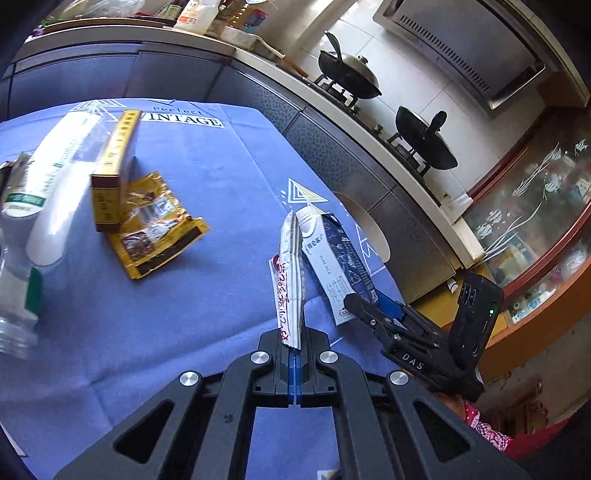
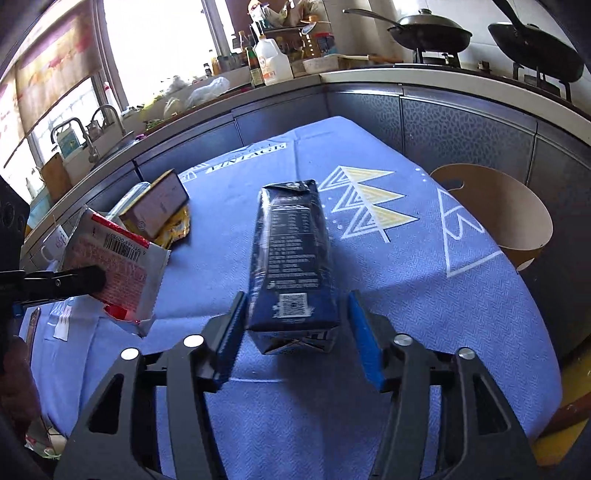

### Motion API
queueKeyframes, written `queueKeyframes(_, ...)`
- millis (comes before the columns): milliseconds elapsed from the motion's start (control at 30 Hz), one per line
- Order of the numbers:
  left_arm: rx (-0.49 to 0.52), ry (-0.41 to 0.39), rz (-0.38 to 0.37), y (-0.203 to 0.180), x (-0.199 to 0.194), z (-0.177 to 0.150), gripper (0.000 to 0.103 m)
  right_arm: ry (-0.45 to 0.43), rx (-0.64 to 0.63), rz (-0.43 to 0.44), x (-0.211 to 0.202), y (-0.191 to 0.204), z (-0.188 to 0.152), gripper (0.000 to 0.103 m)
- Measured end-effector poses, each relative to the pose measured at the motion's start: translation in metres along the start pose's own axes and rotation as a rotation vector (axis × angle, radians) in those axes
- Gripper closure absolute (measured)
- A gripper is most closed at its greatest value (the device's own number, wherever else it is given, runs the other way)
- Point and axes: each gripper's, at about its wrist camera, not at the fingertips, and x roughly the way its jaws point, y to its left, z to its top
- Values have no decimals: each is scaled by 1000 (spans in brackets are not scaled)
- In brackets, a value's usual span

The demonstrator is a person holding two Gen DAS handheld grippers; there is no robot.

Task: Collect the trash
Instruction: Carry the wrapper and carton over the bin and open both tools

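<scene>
Your right gripper (image 2: 291,325) has its blue-padded jaws spread wide, one on each side of the dark blue milk carton (image 2: 291,258). Whether the left pad touches the carton's side is hard to tell; the right pad stands clear of it with cloth showing between. The carton lies lengthwise away from you on the blue tablecloth (image 2: 424,295), its folded end nearest the gripper and its gabled top pointing toward the kitchen counter (image 2: 369,79). From the left wrist camera the same milk carton (image 1: 332,254) shows its white "PURE MILK" face, with the right gripper (image 1: 373,306) at its near end.

To the left of the carton, your left gripper (image 1: 294,354) has its jaws pressed together, pinching a flattened white wrapper (image 1: 291,280) with red printing, held up off the cloth. In the right wrist view that wrapper (image 2: 122,266) shows a barcode and red text, with the left gripper (image 2: 83,282) clamped across it.

Farther left of the carton, a brown and yellow box (image 1: 114,170) leans over a crumpled gold foil packet (image 1: 155,229), and beyond these lie a white tube (image 1: 55,184) and a clear plastic bottle (image 1: 16,295).

To the right of the carton, a round wooden stool seat (image 2: 506,210) pokes out past the table edge. Behind the carton, on the counter, two dark woks (image 2: 432,33) sit on the stove.
</scene>
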Motion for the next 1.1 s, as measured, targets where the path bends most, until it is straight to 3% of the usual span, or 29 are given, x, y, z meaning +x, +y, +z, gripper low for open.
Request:
queueKeyframes(67, 12, 7, 5, -5, 5, 2, 103, 10, -11, 4, 7, 1, 2, 36)
queueKeyframes(200, 32, 14, 19, -13, 12, 10, 103, 37, 22, 73, 18, -3, 4, 52)
queueKeyframes(333, 71, 24, 27, -24, 22, 23, 103, 46, 337, 305, 22, -54, 7, 56)
queueKeyframes(400, 103, 26, 23, -37, 32, 36, 103, 7, 421, 324, 18, -75, 11, 56)
queueKeyframes(633, 238, 46, -47, -104, 93, 90, 103, -156, 457, 149, -18, -148, 42, 56)
queueKeyframes(833, 348, 77, -80, -170, 174, 135, 102, -131, 509, 2, -15, -219, 57, 55)
queueKeyframes(1000, 386, 104, -26, -196, 240, 155, 101, -113, 508, -69, 0, -257, 65, 53)
queueKeyframes(1033, 380, 113, -7, -197, 252, 157, 89, -104, 498, -82, 7, -262, 68, 52)
queueKeyframes(1067, 369, 125, 20, -196, 263, 159, 71, -92, 489, -104, 14, -266, 71, 37)
queueKeyframes(1100, 352, 139, 73, -194, 275, 159, 31, -92, 491, -128, 16, -270, 71, 30)
